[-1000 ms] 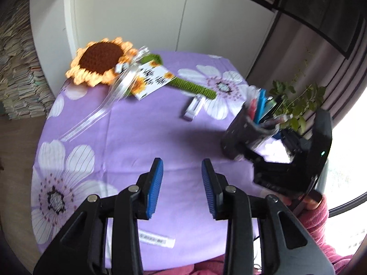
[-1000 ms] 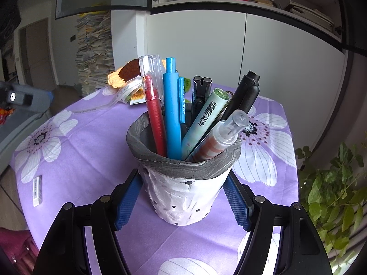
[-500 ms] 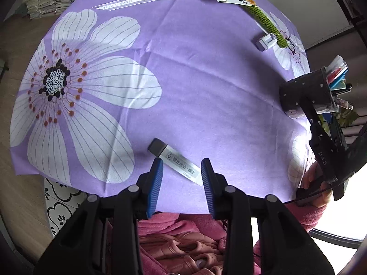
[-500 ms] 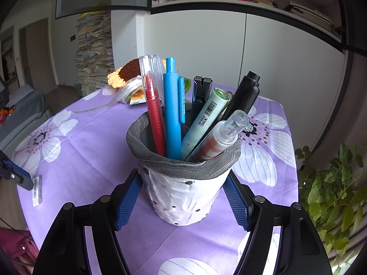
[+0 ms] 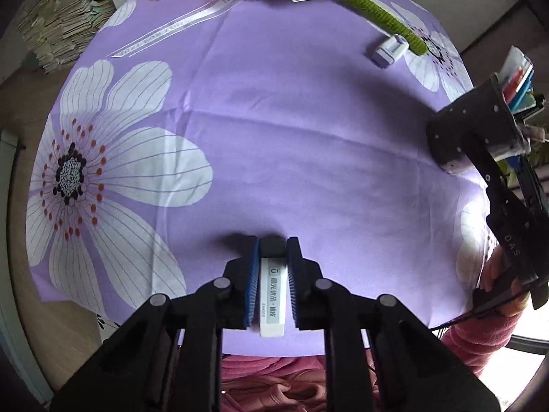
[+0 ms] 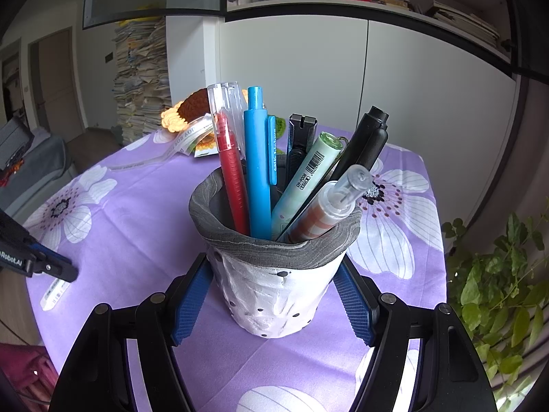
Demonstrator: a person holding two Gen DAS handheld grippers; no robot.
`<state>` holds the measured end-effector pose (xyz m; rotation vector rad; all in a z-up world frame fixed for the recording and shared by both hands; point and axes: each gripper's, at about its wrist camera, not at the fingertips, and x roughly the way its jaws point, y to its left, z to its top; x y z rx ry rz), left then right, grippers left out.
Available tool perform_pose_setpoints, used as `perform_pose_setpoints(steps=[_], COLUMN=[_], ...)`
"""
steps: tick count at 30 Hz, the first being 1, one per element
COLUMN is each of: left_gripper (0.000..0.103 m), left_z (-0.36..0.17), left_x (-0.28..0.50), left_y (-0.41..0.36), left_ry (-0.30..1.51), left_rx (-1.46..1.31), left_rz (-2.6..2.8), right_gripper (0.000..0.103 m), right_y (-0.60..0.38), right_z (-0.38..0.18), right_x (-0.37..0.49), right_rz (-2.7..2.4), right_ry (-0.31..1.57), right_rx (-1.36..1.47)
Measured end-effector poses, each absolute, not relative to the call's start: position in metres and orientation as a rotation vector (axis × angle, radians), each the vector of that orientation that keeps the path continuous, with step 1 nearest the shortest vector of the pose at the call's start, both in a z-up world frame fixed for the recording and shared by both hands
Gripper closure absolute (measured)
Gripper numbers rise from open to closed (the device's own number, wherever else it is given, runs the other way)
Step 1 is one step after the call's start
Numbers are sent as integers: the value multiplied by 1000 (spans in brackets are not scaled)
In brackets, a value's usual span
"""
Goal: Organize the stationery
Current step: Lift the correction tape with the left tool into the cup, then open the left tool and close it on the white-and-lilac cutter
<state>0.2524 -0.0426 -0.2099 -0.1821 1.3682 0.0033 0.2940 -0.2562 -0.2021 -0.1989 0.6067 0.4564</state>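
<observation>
My left gripper (image 5: 272,250) is shut on a white eraser with a black end (image 5: 272,288), which lies on the purple flowered cloth near the table's front edge. It also shows in the right wrist view (image 6: 53,293), under the left gripper's fingers (image 6: 51,267). My right gripper (image 6: 274,295) is shut on a white and grey pen holder (image 6: 274,292) full of pens, which stands on the cloth. The holder (image 5: 470,137) is at the right in the left wrist view.
A small white correction tape (image 5: 389,49) lies at the far right of the cloth. A crochet sunflower with green stem (image 5: 387,17), a card and a ribbon (image 5: 192,20) lie at the back. A green plant (image 6: 497,274) stands beyond the table's right edge.
My left gripper has tipped down toward the table's front edge, lined up with the eraser and closed on it. The right gripper and the pen holder have not moved.
</observation>
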Motion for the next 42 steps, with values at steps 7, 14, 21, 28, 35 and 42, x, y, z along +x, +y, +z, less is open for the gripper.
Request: perform_pose_setpoints(steps=[7, 14, 21, 28, 35, 42], left_gripper=[87, 89, 90, 90, 90, 90], left_z=[-210, -203, -133, -78, -75, -92], left_x=[254, 246, 237, 263, 289, 296], left_y=[-44, -54, -83, -122, -147, -166], left_ry=[1375, 1323, 1070, 860, 900, 965], left_rx=[-148, -98, -67, -101, -128, -95], left_rz=[19, -52, -227, -365, -451, -478], right_gripper=[30, 30, 30, 30, 30, 30], right_y=[-256, -256, -256, -256, -256, -255], right_z=[-202, -202, -202, -202, -202, -203], right_x=[294, 294, 294, 294, 294, 294], right_rz=[457, 456, 456, 456, 456, 455], right_ry=[607, 607, 607, 606, 606, 606], right_rx=[-199, -199, -199, -199, -199, -200])
